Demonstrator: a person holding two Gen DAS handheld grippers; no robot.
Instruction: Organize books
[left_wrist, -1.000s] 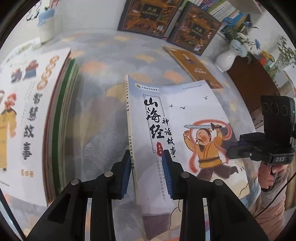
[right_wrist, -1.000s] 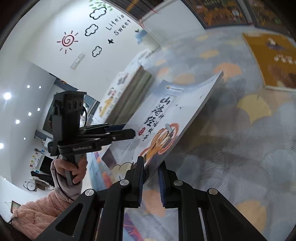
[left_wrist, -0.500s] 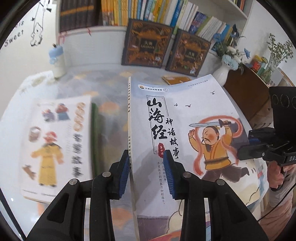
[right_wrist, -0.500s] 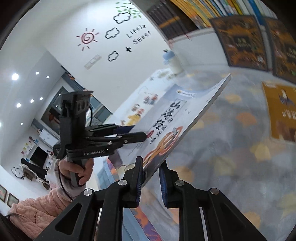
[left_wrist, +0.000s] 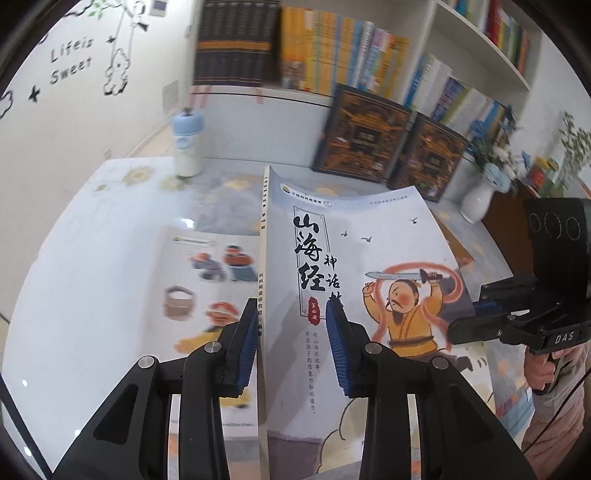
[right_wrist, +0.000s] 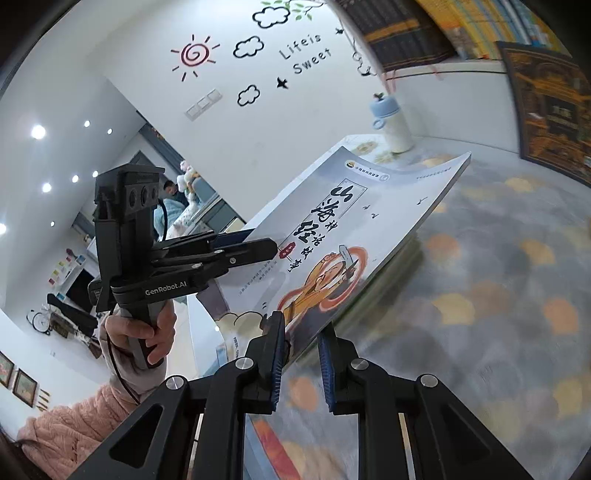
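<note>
A thin grey-blue book (left_wrist: 354, 266) with a black brush title and a sword-waving figure in yellow hangs in the air, tilted, held at two edges. My left gripper (left_wrist: 291, 332) is shut on its spine edge near the bottom. My right gripper (left_wrist: 476, 314) is shut on the opposite edge. In the right wrist view the book (right_wrist: 369, 221) slopes up from my right gripper (right_wrist: 301, 332), and my left gripper (right_wrist: 258, 247) clamps its far side. A stack of books (left_wrist: 207, 288) with a white illustrated cover lies on the table below and to the left, partly hidden under the held book (right_wrist: 399, 258).
A white bottle with a blue cap (left_wrist: 187, 144) stands at the table's back. Two dark ornate books (left_wrist: 362, 136) lean against the filled bookshelf (left_wrist: 332, 55). A white vase of flowers (left_wrist: 476, 199) stands back right. The patterned tablecloth (right_wrist: 498, 277) spreads right of the stack.
Both grippers have lifted the book off the table and carried it left, toward and over the stack. The views have tipped up, so the shelf now shows.
</note>
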